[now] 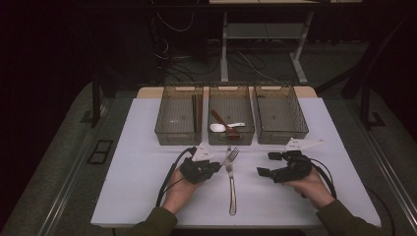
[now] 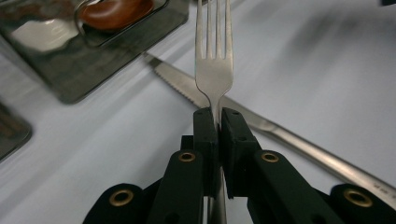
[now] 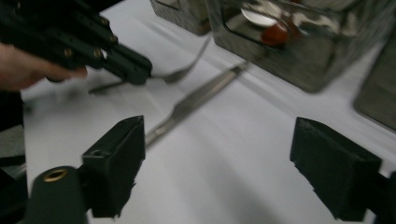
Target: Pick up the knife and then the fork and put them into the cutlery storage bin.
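My left gripper (image 1: 215,166) is shut on a silver fork (image 1: 232,154) just in front of the middle bin. In the left gripper view the black jaws (image 2: 218,122) pinch the fork (image 2: 214,70) at its neck, and the tines point away and lift off the table. A silver knife (image 1: 231,191) lies on the white table between my hands, crossing under the fork (image 2: 266,126). My right gripper (image 1: 264,164) stands open to the right of the knife with nothing between its jaws (image 3: 219,161). The right gripper view also shows the left gripper (image 3: 128,65), the fork (image 3: 184,71) and the knife (image 3: 196,100).
Three clear bins stand in a row at the back of the white table (image 1: 137,191). The left bin (image 1: 169,136) holds brown chopsticks, the middle bin (image 1: 231,139) holds a brown spoon (image 1: 220,120) and a white spoon, and the right bin (image 1: 282,138) looks empty.
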Tool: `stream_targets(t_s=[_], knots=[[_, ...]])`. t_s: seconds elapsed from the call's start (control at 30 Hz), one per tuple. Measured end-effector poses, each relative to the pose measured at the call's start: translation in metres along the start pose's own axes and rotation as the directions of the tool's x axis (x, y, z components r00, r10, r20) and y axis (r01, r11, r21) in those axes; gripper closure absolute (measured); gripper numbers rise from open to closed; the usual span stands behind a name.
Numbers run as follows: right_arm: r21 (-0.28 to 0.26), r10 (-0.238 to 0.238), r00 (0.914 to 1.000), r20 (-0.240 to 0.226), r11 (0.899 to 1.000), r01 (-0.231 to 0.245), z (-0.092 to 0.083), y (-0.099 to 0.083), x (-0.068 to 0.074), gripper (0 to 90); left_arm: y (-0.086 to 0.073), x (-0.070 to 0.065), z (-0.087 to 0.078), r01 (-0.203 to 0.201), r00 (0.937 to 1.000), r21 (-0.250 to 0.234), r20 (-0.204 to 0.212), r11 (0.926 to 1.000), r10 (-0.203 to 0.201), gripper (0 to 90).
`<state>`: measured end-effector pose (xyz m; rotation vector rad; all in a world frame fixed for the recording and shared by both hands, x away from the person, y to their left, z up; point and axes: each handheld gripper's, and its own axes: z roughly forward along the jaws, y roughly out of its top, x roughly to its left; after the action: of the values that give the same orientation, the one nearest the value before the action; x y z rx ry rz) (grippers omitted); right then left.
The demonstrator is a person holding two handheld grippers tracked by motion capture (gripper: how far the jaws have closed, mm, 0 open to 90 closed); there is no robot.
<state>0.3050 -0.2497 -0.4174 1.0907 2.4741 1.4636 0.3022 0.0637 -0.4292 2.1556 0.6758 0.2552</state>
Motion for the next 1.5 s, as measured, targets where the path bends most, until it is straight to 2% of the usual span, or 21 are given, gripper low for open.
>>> stream_targets(t_s=[0.07,0.17,0.33,0.43,0.53,0.73,0.83,0.97,1.1,1.23,1.4,1.5], knots=[[-0.011,0.013,0.9995,-0.028,1.000,-0.013,0.009,0.007,0.003,23.1,0.002,-0.003,-0.001,-0.014,0.9999,-0.006,0.001,0.9999,0.014,84.2],[-0.029,0.026,0.9978,-0.061,0.999,-0.028,0.021,0.019,0.006,28.4,0.005,-0.006,-0.003,-0.011,0.9999,-0.027,0.008,0.9996,0.011,84.2],[-0.051,0.058,0.9944,-0.088,0.997,-0.062,0.039,0.035,0.009,38.9,0.010,-0.011,-0.006,-0.014,0.9999,-0.050,0.003,0.9986,0.014,84.2],[-0.046,0.069,0.9926,-0.100,0.996,-0.074,0.048,0.039,0.010,46.0,0.012,-0.012,-0.007,-0.015,0.9999,-0.068,-0.002,0.9976,0.015,84.2],[-0.045,0.088,0.9893,-0.116,0.995,-0.094,0.053,0.041,0.010,54.2,0.013,-0.013,-0.009,-0.013,0.9998,-0.082,-0.013,0.9965,0.012,84.2],[-0.053,0.107,0.9845,-0.139,0.992,-0.115,0.057,0.043,0.009,77.2,0.015,-0.014,-0.010,-0.014,0.9998,-0.103,-0.016,0.9946,0.012,84.2],[-0.076,0.107,0.9824,-0.153,0.990,-0.120,0.057,0.044,0.009,83.3,0.014,-0.013,-0.009,0.000,1.0000,-0.107,-0.009,0.9943,-0.001,84.0],[-0.101,0.118,0.9761,-0.182,0.985,-0.138,0.054,0.047,0.010,86.8,0.015,-0.013,-0.008,0.027,0.9994,-0.125,0.026,0.9918,-0.024,82.7],[-0.113,0.125,0.9709,-0.204,0.982,-0.150,0.051,0.049,0.008,87.0,0.014,-0.010,-0.013,0.060,0.9952,-0.161,0.086,0.9851,-0.047,79.4],[-0.125,0.119,0.9734,-0.195,0.981,-0.145,0.046,0.051,0.005,87.0,0.012,-0.008,-0.017,0.071,0.9928,-0.168,0.107,0.9833,-0.053,71.9],[-0.132,0.095,0.9828,-0.159,0.984,-0.116,0.031,0.059,0.000,87.0,0.002,-0.004,-0.023,0.054,0.9931,-0.158,0.112,0.9859,-0.036,59.7],[-0.153,0.068,0.9907,-0.118,0.984,-0.086,0.017,0.067,-0.006,87.0,-0.008,0.001,-0.030,0.051,0.9924,-0.145,0.119,0.9881,-0.034,54.6]])
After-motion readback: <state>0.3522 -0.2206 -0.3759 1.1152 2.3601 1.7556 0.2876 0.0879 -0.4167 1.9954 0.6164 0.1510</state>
